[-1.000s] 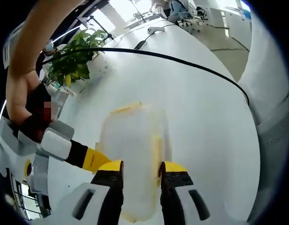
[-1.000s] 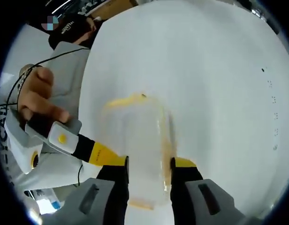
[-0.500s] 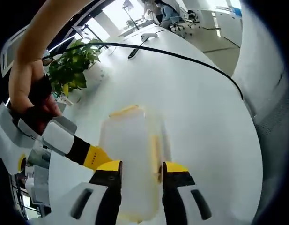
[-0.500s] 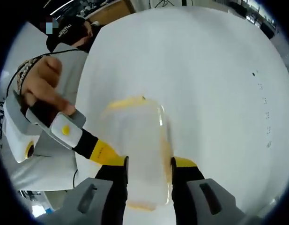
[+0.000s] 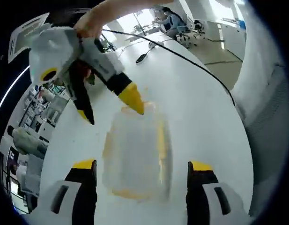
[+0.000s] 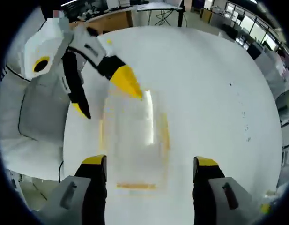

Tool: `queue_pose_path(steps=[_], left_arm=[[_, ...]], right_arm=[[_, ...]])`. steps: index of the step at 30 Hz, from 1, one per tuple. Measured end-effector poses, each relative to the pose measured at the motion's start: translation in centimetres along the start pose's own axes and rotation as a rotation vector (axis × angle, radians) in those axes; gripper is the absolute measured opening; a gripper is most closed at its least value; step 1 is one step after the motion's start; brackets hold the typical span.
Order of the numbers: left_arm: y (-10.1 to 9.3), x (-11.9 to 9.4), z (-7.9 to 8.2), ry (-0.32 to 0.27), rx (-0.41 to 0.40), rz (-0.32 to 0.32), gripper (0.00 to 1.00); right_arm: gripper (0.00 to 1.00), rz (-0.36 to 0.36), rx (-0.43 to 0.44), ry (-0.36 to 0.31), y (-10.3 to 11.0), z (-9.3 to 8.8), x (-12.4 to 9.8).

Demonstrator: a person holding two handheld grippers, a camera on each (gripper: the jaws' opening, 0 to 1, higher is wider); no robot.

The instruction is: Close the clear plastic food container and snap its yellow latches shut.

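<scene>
**Both tools released over the container — latches next**

Worktop (image 5: 205, 117): round, white, glossy, with a black cable (image 5: 191, 61) running across its far side beyond the container. Room behind looks like an open office — desks, bright windows, a seated person in the distance.

Container (image 6: 132, 140): clear, sits flat on the worktop, lid looks down, yellow latches along its edges. Seal state can't be confirmed; plastic is blurred.

Left tool (image 5: 142, 166): jaws spread wide, holding nothing, straddling the container's near end. Right tool (image 6: 149, 161): likewise spread and empty, flanking the container from the opposite end. Each view shows the other tool's yellow tip touching or just over the container's far edge.

Risks, my read: slick worktop plus light container — pressing a latch from one side could slide it away unless the other tool braces. A misseated lid would let a latch skip instead of snapping.
</scene>
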State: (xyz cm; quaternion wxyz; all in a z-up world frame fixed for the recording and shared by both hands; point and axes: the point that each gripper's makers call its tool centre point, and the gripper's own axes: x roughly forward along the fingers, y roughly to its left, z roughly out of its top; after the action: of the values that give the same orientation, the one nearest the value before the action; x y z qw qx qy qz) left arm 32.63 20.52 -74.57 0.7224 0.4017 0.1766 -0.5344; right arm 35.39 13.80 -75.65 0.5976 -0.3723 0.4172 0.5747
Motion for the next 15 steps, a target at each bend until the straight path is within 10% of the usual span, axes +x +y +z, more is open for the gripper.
queue_pose_path(steps=[15], left_arm=[[1.5,1.8,-2.0,0.066,-0.062,-0.142,0.87]], right_arm=[[0.84,-0.007,-0.027,0.03,1.7,-3.2,2.1]])
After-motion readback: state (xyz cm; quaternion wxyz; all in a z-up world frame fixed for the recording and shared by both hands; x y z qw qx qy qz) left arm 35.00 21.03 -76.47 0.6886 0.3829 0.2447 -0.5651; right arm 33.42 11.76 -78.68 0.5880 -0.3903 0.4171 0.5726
